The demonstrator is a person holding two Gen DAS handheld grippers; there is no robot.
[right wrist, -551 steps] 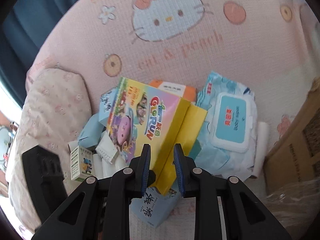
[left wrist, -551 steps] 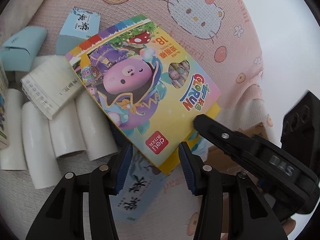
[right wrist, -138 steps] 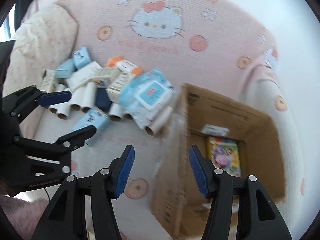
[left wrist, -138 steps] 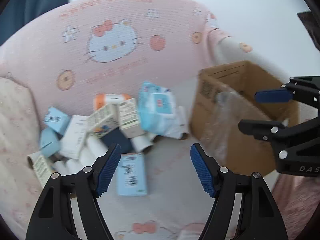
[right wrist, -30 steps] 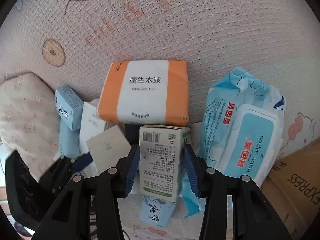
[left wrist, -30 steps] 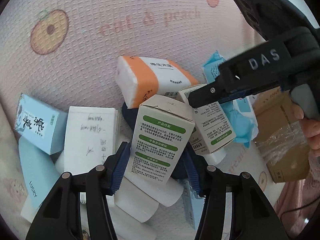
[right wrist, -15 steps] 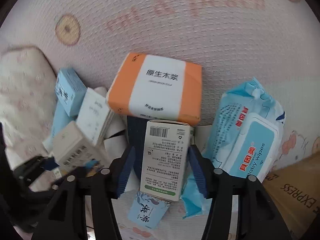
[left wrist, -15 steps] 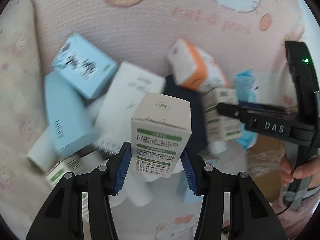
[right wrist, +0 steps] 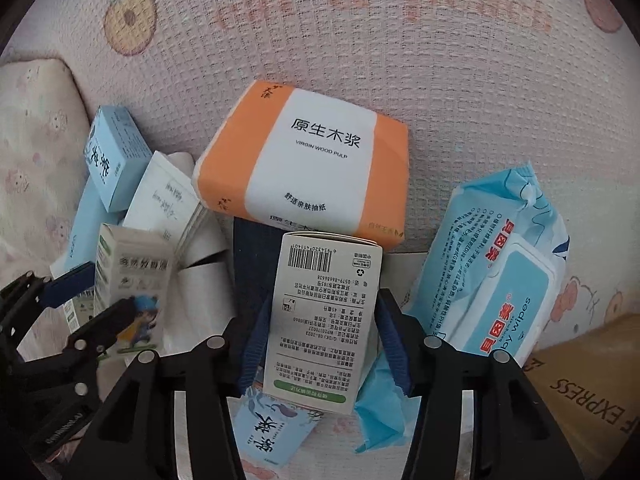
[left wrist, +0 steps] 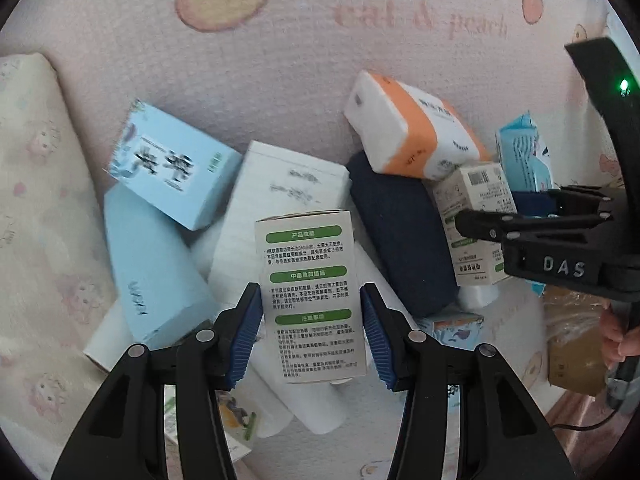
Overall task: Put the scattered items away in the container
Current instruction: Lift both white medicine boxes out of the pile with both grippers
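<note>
My left gripper point(left wrist: 311, 334) is shut on a white box with green labels point(left wrist: 310, 292) and holds it above the pile. It also shows in the right wrist view point(right wrist: 132, 280). My right gripper point(right wrist: 324, 354) is shut on a second white box with a barcode point(right wrist: 324, 312), which also shows in the left wrist view point(left wrist: 474, 220). Under them lie an orange tissue pack point(right wrist: 308, 164), a blue wet-wipes pack point(right wrist: 500, 264), light blue boxes point(left wrist: 172, 164), a dark navy item point(left wrist: 400, 232) and white rolls point(left wrist: 304, 396). The cardboard box point(right wrist: 588, 388) shows only at the right edge.
Everything lies on a pink Hello Kitty blanket point(right wrist: 400, 52). A pale patterned pillow point(left wrist: 36, 216) borders the pile on the left. Another light blue box point(right wrist: 268, 432) lies at the front under my right gripper. A hand point(left wrist: 616, 336) holds the right gripper handle.
My left gripper has lifted the green-label box off the pile and tilted it back. My right gripper has closed tighter on the barcode box and raised it slightly.
</note>
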